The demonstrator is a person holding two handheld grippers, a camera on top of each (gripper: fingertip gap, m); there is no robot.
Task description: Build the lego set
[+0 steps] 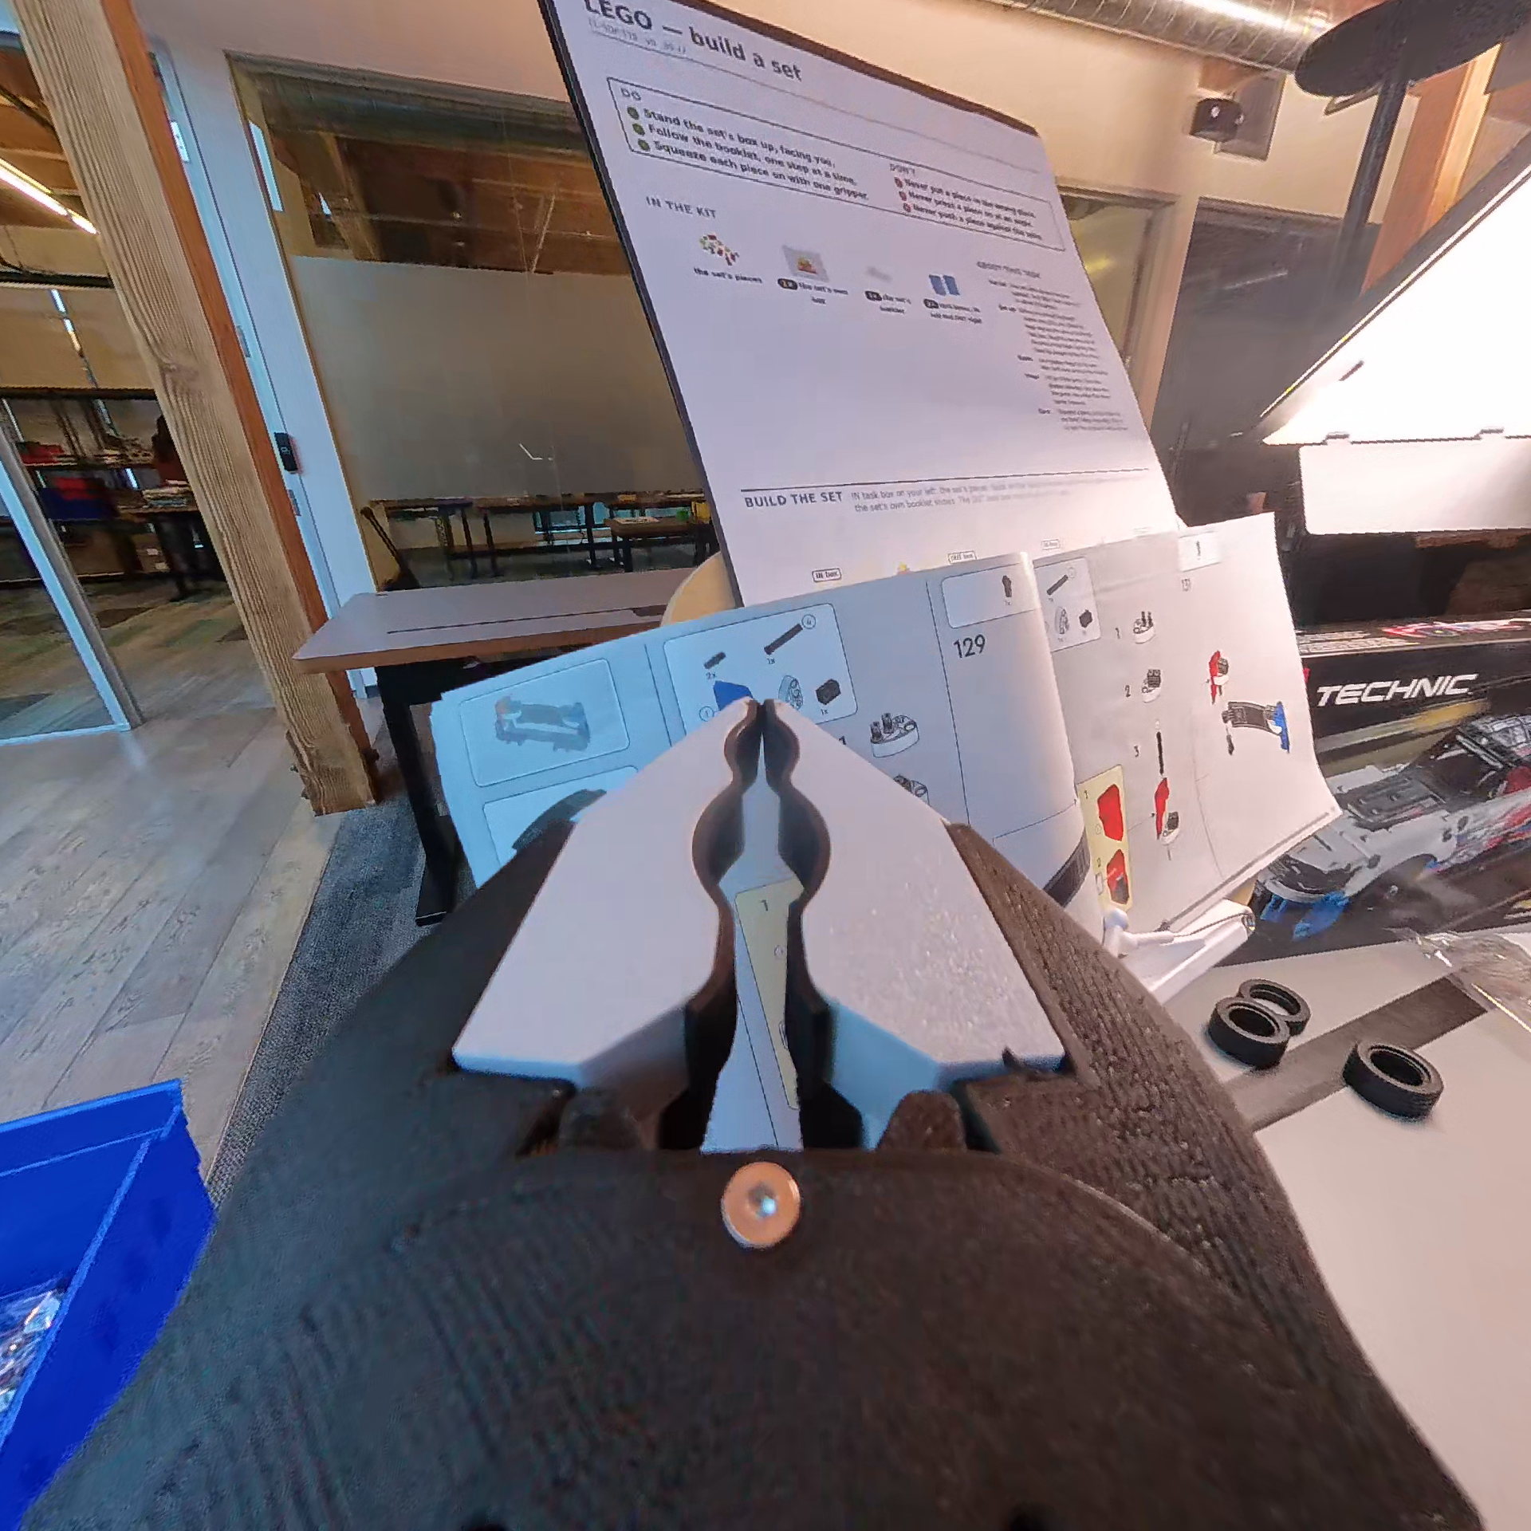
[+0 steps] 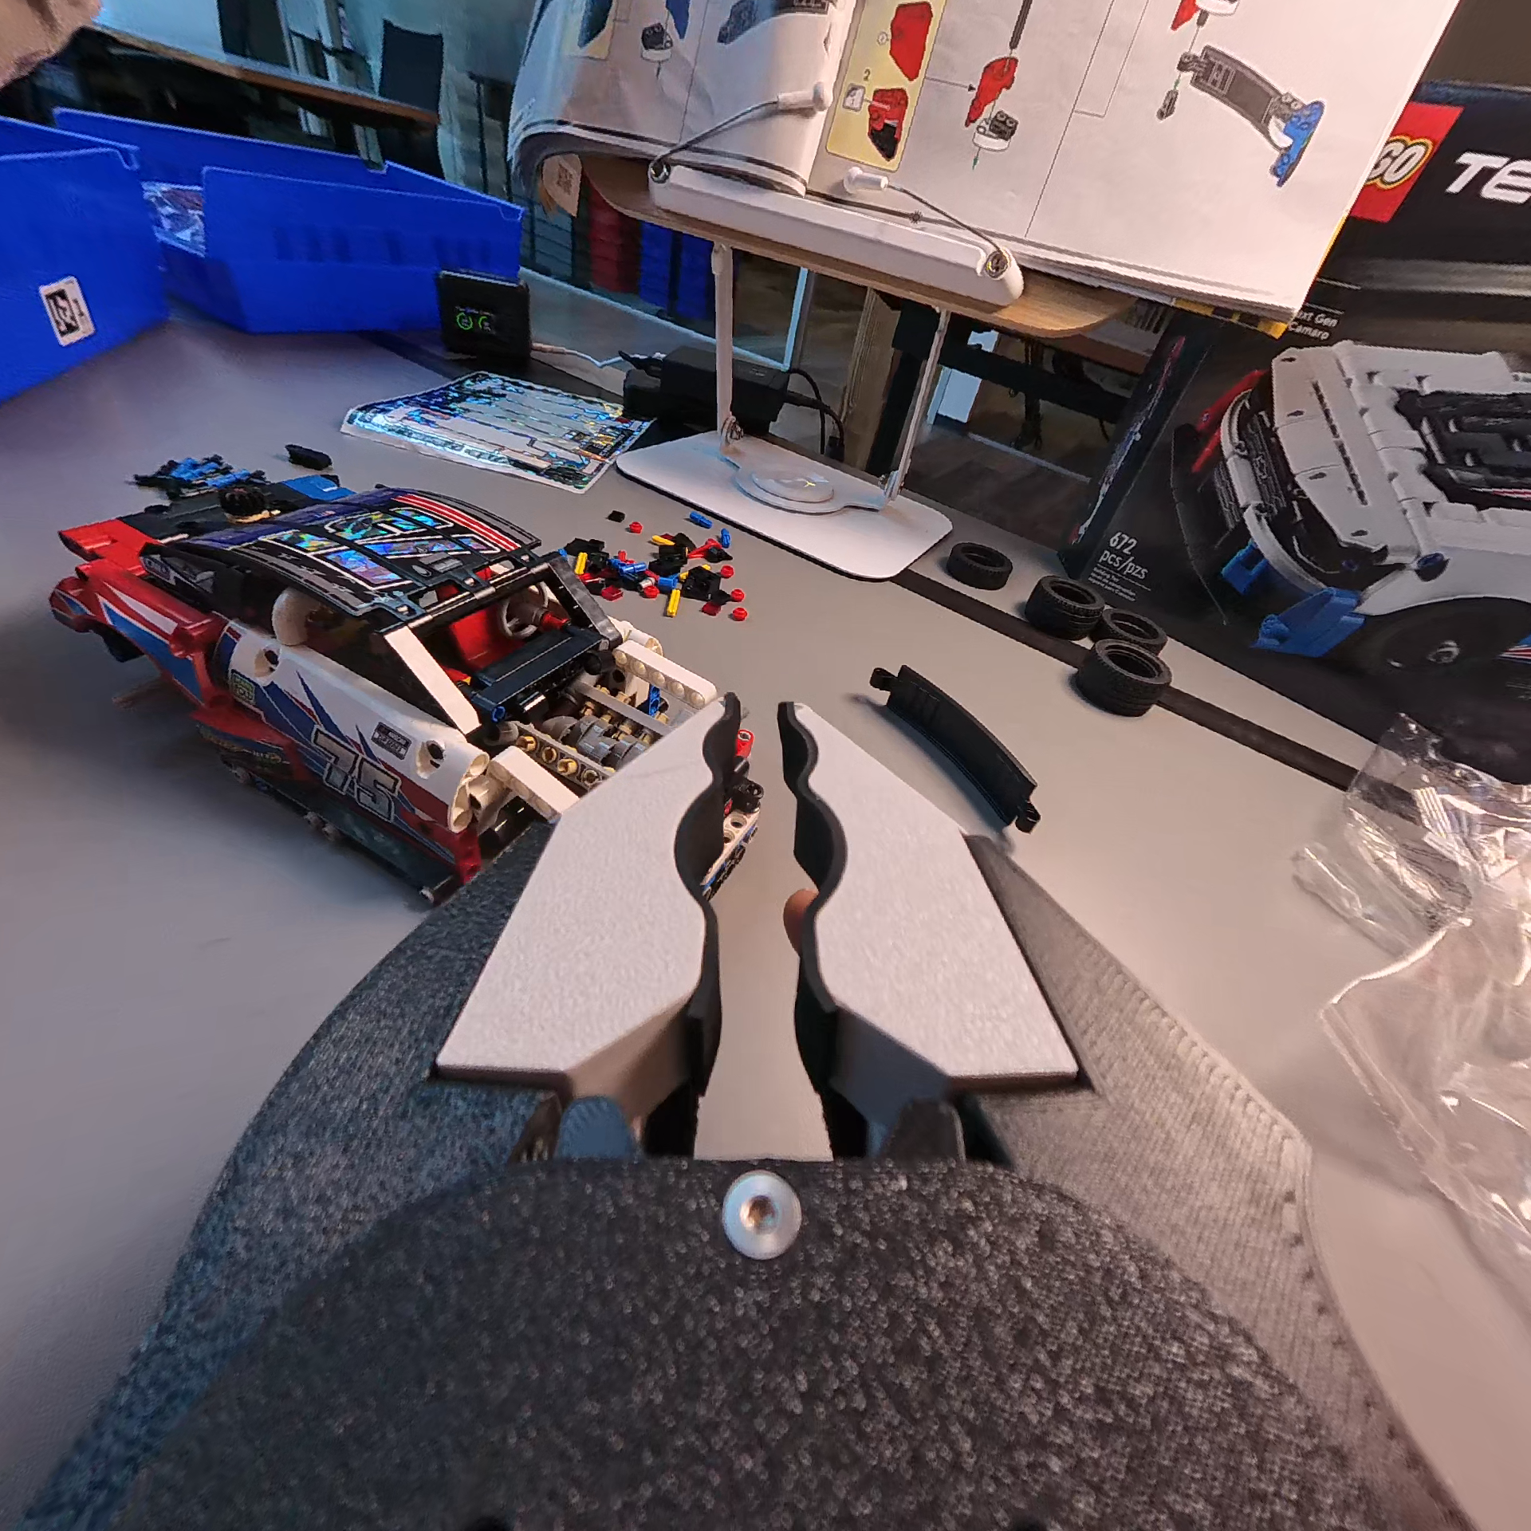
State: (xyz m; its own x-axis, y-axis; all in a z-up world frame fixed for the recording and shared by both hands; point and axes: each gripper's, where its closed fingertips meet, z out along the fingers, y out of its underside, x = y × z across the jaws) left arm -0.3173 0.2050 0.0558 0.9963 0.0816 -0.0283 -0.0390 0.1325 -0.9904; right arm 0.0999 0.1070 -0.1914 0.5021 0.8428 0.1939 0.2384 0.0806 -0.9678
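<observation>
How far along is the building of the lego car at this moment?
Mostly done: the car has its body, roof and stickers on. Nothing is in hand: the left gripper is shut and empty, raised toward the booklet; the right gripper is open over the table near the car's front. Still left: the four tyres lie loose, also the curved black piece and the small loose pieces; the engine area is uncovered.

Left wrist cam sat high, faced level at the booklet (image 1: 870, 704), close — bench (image 1: 1367, 1243) only at right edge. Right wrist cam looked down across the bench (image 2: 207, 911) from low, near the car model (image 2: 373, 663). Both caught booklet (image 2: 1077, 108), tyres (image 1: 1251, 1027), box (image 2: 1367, 497).
</observation>
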